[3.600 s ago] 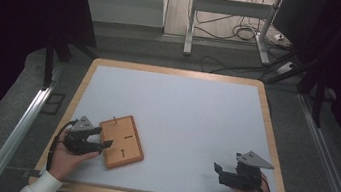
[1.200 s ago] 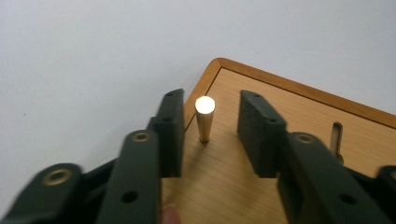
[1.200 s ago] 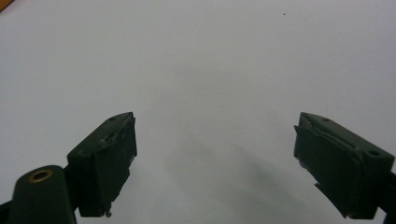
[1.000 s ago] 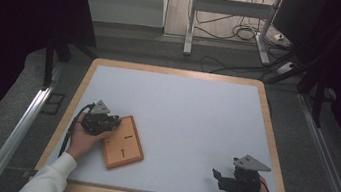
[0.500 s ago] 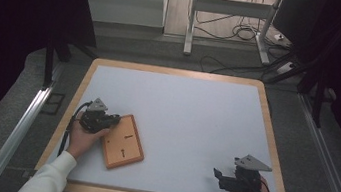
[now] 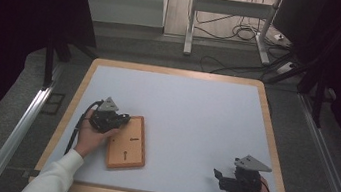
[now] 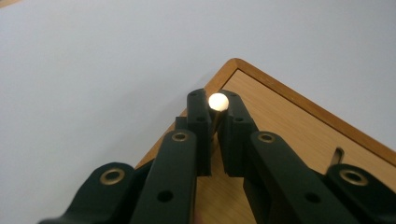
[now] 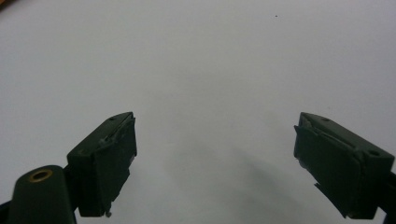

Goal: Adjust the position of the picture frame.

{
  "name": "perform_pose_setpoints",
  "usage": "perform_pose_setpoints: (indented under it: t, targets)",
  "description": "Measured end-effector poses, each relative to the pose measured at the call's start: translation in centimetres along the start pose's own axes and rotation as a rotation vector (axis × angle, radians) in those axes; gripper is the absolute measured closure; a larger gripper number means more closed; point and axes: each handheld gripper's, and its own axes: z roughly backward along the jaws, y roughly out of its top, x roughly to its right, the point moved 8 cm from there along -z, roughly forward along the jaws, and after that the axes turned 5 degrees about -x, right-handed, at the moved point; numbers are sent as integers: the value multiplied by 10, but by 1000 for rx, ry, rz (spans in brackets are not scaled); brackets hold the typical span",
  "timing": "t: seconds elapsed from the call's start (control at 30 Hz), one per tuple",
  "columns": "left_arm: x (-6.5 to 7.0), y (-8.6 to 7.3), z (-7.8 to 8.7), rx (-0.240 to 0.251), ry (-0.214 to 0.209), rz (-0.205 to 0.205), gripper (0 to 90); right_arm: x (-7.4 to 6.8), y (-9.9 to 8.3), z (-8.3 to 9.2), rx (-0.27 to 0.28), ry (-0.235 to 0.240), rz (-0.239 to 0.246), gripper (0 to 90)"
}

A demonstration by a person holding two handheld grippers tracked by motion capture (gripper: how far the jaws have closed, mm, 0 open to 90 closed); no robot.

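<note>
Pin gripped at the board's corner, other hand waiting

Nearest to us, by the near right edge of the table [image 6: 197, 105], the right gripper [image 6: 217, 174] rests low in its hand. In the right gripper view its jaws stand wide apart with nothing between them, only bare white surface ahead. We take it to be idle for this step.

Farther in on the left, the left gripper [image 6: 125, 118] sits over the far left corner of the wooden board [image 6: 127, 143], which lies flat on the white surface. Its jaws have just been closing and now stand narrow, clamped on a small pin [image 7: 218, 101]. The pin's bright round end shows at the fingertips and its darker shaft runs down between the pads. Whether the lower end is clear of the board we cannot tell, since the jaws hide it.

Beyond the fingertips the board carries a short dark slot [image 7: 337, 154]. The high view shows two such marks down its middle.

We judge the step in hand to be the pick-up: the pin is secured and ready to travel. The next move calls for a steady grip, with the pin held upright so that it does not swivel between the pads. It then needs a short carry across the board, and the tip must be lined up squarely before it comes down.
</note>
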Motion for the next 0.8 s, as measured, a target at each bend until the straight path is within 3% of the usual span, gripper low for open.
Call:
perform_pose_setpoints:
  t: [0.2, 0.53, 0.67, 0.8]
  targets:
    - [18, 19, -12, -3, -30, -43, 843, 1, -1, 1, -1, -2, 0, 133]
    - [45, 42, -40, -23, -91, -66, 843, 2, -2, 3, 2, -5, -4, 133]
    - [53, 44, -51, -41, -101, -79, 843, 3, -3, 3, 2, -8, -3, 133]
    - [50, 39, -58, -62, -95, -64, 842, 3, -5, 5, 1, -10, -3, 133]
